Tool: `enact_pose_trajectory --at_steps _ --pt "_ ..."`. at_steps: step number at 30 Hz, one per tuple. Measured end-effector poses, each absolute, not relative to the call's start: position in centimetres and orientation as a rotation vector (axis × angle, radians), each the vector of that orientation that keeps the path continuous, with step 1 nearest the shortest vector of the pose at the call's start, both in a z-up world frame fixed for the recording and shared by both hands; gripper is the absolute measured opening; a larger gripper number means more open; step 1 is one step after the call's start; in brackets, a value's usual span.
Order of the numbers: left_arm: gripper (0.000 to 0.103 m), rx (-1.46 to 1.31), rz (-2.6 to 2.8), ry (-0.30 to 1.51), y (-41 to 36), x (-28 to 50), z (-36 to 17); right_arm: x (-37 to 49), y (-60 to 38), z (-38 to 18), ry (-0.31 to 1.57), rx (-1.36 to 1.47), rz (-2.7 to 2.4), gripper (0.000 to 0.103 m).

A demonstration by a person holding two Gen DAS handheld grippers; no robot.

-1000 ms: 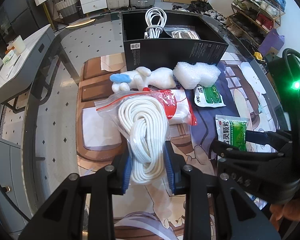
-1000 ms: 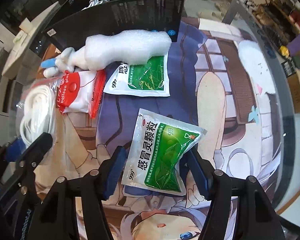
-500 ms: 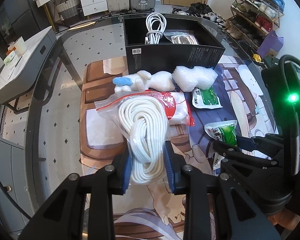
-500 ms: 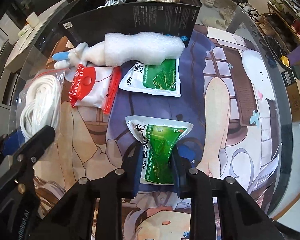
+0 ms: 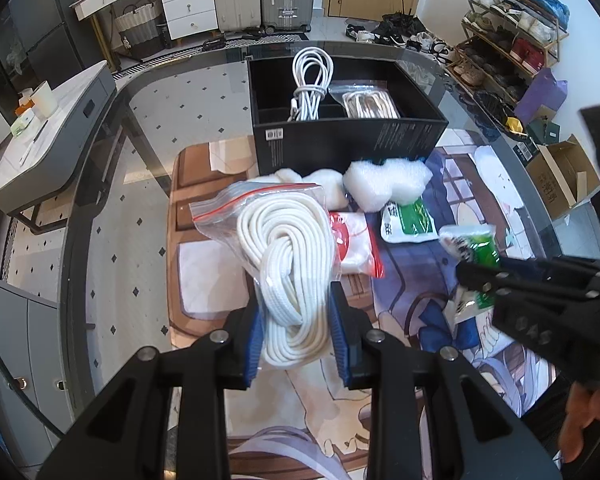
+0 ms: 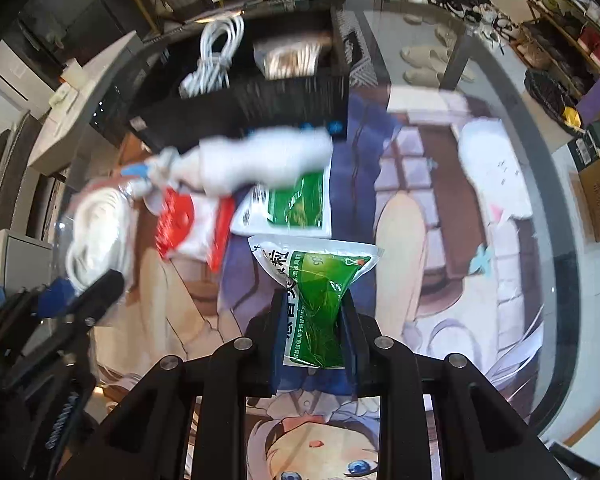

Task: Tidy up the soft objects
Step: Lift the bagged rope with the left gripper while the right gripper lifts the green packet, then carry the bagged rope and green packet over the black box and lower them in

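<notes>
Rope bag [image 5: 288, 256] in left tool [image 5: 297, 332], sachet [image 6: 320, 304] in right tool [image 6: 314, 344]

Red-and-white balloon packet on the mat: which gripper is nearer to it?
Left. The left gripper, shut on the bagged rope, sits just beside the balloon packet; the right gripper holds a green sachet farther off.

Left gripper [image 5: 296, 334] clamping bagged white rope [image 5: 288, 264] (coiled, zip-sealed), black box [image 5: 348, 142] beyond, holding cables
</notes>
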State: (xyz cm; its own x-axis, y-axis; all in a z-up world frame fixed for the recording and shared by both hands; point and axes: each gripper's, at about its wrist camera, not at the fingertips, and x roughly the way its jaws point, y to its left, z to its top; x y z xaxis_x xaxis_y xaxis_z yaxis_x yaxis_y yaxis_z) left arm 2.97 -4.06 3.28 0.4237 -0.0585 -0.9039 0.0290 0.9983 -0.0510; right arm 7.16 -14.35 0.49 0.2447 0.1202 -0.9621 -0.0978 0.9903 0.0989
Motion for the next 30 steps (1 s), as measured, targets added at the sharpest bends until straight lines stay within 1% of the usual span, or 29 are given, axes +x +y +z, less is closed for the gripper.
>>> enact_pose_trajectory --at_steps 8,30 --pt "0.028 -0.027 -0.054 1.119 -4.3 3.9 4.0 8.2 -14.7 3.7 1.274 0.045 0.179 0.023" --pt "0.028 -0.013 -0.048 1.04 -4.8 8.3 7.6 13.3 -14.3 7.9 1.193 0.082 0.278 0.023"
